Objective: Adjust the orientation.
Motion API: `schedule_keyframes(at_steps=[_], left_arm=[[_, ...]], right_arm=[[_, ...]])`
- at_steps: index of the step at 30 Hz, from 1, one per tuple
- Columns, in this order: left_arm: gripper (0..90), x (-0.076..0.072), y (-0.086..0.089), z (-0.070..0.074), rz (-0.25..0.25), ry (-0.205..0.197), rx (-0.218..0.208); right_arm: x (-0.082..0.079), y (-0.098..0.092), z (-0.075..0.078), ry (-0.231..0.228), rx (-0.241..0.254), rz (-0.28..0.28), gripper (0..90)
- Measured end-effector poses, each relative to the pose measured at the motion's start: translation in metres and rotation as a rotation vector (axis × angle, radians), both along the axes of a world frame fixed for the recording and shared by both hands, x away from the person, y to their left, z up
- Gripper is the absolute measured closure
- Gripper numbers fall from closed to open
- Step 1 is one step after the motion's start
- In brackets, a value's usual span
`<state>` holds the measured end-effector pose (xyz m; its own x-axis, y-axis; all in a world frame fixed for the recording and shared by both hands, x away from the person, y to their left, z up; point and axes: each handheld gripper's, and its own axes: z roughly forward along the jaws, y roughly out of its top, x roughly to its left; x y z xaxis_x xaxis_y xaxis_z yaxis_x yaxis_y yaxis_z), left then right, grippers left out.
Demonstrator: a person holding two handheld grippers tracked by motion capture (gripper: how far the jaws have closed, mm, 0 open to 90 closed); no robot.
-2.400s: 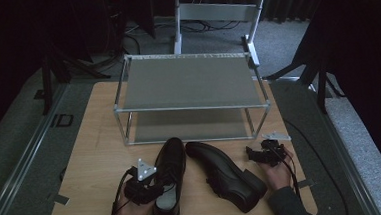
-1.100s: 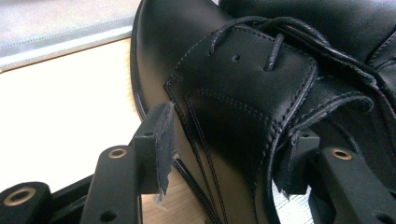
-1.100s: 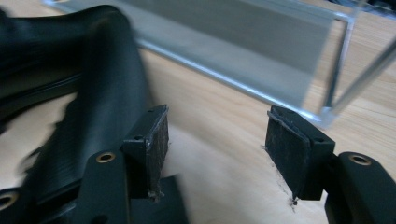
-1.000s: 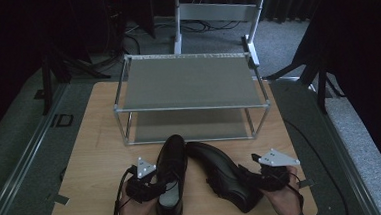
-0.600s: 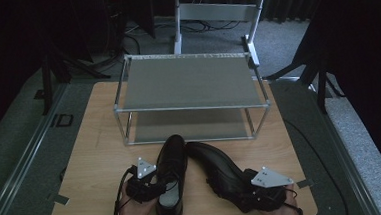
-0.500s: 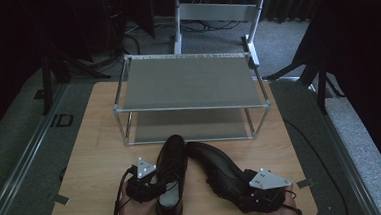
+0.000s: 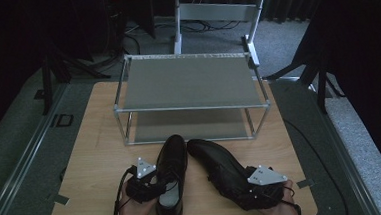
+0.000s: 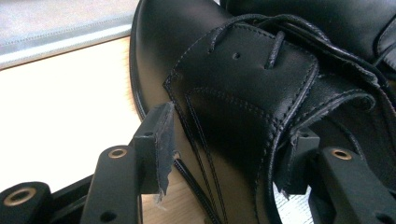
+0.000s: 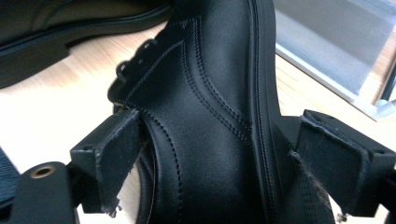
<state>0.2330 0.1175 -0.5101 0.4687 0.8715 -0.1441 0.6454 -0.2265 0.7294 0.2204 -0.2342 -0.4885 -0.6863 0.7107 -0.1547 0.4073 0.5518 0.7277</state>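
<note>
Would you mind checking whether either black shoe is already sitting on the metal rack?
No, both the left shoe and the right shoe lie on the wooden table in front of the rack.

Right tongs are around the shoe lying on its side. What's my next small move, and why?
Probably close the right tongs on the tipped shoe: their jaws have just been opening and now straddle it, one pad clear of the sole. The left tongs grip the upright shoe by its side.
</note>
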Motion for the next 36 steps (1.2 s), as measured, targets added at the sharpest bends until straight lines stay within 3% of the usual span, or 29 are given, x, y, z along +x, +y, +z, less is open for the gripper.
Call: schedule_keyframes(at_steps=[9,10,12,14,22,28,29,36], left_arm=[[47.3,0.0,0.0,0.0,-0.002,0.003,-0.003],[47.3,0.0,0.0,0.0,-0.002,0.003,-0.003],[47.3,0.0,0.0,0.0,-0.002,0.004,-0.003],[47.3,0.0,0.0,0.0,-0.002,0.004,-0.005],[47.3,0.0,0.0,0.0,-0.002,0.004,-0.006],[47.3,0.001,0.0,-0.001,-0.004,0.007,-0.01],[47.3,0.001,0.0,-0.001,-0.004,0.007,-0.01],[47.4,0.001,0.001,-0.001,-0.005,0.009,-0.011]], right_arm=[[0.015,-0.013,0.002,0.054,0.068,-0.011,12.9],[0.016,-0.013,0.002,0.05,0.058,-0.013,16.1],[0.017,-0.011,0.0,0.028,-0.012,-0.04,15.0],[0.018,-0.01,0.0,0.022,-0.031,-0.038,16.2],[0.026,-0.013,0.003,-0.002,-0.039,-0.04,34.2],[0.029,-0.014,0.007,-0.049,-0.065,-0.03,52.5],[0.029,-0.014,0.008,-0.044,-0.059,-0.024,59.7],[0.033,-0.015,0.01,-0.073,-0.088,-0.088,75.4]])
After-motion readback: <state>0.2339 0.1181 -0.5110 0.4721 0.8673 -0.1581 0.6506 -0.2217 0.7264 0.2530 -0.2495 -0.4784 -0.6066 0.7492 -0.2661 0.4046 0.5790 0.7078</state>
